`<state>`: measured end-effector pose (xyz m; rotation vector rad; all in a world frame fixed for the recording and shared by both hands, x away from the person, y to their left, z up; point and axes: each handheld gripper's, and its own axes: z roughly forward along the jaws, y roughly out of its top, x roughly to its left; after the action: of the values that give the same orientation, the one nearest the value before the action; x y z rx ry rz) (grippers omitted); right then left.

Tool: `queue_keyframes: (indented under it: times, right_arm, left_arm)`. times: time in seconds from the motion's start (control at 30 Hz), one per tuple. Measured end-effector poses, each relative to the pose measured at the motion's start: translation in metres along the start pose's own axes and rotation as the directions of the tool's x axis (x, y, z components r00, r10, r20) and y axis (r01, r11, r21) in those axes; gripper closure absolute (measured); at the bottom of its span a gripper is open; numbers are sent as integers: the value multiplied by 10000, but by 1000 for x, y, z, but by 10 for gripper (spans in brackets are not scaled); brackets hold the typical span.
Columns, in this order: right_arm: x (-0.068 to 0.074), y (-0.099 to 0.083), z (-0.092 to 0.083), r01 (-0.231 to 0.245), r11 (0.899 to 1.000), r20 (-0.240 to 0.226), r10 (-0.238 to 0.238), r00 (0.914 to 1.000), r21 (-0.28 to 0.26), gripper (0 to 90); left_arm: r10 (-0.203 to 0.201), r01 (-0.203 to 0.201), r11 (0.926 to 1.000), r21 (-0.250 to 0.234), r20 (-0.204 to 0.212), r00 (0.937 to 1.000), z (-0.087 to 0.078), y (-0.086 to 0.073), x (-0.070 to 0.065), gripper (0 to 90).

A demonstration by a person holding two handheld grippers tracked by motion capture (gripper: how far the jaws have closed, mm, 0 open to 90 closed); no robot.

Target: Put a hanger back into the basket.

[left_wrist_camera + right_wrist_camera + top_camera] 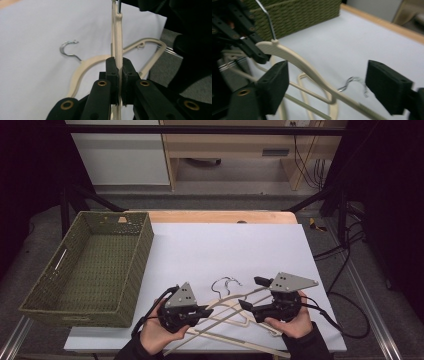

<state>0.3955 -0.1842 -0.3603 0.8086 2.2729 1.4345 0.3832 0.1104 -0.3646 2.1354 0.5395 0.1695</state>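
The cream hanger [117,37] sits clamped in my left gripper [202,311], whose black pads press on its arm from both sides near the front edge of the white table sheet [225,245]; in the left gripper view it stands on edge, raised off the sheet. A second hanger [82,67] lies flat beneath it (its metal hook [68,47] points away from me). My right gripper [250,292] has its jaws spread wide, nothing pressed between them, though the raised hanger's arm passes through the gap. The green woven basket [135,265] stands at the left, just beside the sheet.
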Motion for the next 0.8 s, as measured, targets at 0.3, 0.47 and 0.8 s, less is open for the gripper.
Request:
queue_keyframes:
  times: [0.3, 0.47, 0.8]
  right_arm:
    - [-13, -5, -8, -428, 9980, 858, 466, 9952, -459, 99]
    - [-25, -11, -10, -813, 9939, 1315, 906, 9872, -743, 82]
    - [-46, -25, -11, -1413, 9869, 1828, 1535, 9711, -783, 66]
  left_arm:
    - [-575, 459, 9949, -895, -1309, 9897, -31, 3, 16, 859]
    - [-836, 580, 9879, -1439, -1788, 9803, -50, 6, 28, 860]
    - [-1085, 531, 9724, -2270, -2393, 9649, -96, 17, 57, 860]
